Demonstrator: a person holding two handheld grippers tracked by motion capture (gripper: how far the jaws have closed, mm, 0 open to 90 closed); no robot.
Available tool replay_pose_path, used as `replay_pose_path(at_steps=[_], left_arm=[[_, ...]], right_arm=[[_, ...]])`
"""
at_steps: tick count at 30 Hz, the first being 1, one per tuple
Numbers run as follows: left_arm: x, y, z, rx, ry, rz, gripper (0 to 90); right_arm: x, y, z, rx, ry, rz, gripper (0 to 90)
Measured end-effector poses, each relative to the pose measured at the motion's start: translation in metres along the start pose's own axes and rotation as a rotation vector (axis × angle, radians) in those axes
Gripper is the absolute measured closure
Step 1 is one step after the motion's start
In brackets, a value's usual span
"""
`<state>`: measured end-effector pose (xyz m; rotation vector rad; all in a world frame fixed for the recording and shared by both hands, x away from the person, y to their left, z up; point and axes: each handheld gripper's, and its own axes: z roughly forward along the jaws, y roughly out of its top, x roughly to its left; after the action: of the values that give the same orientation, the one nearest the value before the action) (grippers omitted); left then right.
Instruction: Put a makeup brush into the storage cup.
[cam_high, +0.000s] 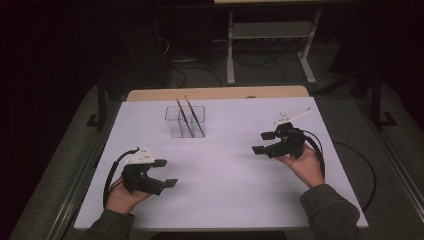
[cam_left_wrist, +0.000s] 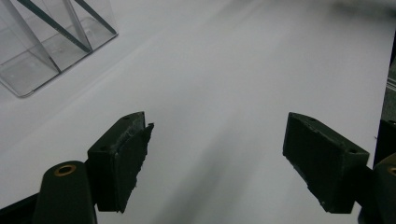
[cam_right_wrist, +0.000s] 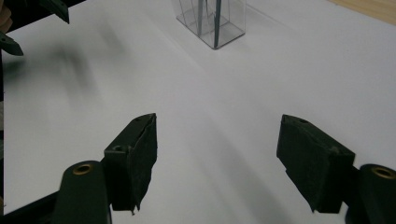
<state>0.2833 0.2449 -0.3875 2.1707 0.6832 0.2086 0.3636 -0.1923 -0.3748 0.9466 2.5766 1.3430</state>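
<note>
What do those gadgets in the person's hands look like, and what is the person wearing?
Each hand holds a black two-jaw gripper: the left gripper and right gripper have blocky dark jaws with worn pads, brass-ringed holes near the base, a pale three-cornered plate on top, and a black cable trailing back. The sleeves are dark olive-grey.

A white table top (cam_high: 225, 170) is lying lit in a dark room. Beyond its wooden far edge (cam_high: 215, 93), a pale metal stand (cam_high: 270, 35) is standing on grey floor (cam_high: 345, 105), with cables (cam_high: 200, 70) trailing beside it.
</note>
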Motion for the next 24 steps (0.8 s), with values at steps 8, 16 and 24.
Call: replay_pose_path(at_steps=[8, 16, 24], left_arm=[[0.001, -0.001, 0.0, 0.0, 0.005, -0.004, 21.3], [0.002, -0.001, -0.001, -0.003, 0.009, -0.009, 21.1], [0.002, -0.001, -0.001, -0.006, 0.013, -0.009, 21.1]], right_arm=[[0.0, -0.01, -0.003, 0.001, -0.005, 0.014, 27.7], [0.0, -0.018, -0.006, -0.003, -0.008, 0.018, 27.5], [0.003, -0.027, -0.01, -0.005, -0.01, 0.023, 26.8]])
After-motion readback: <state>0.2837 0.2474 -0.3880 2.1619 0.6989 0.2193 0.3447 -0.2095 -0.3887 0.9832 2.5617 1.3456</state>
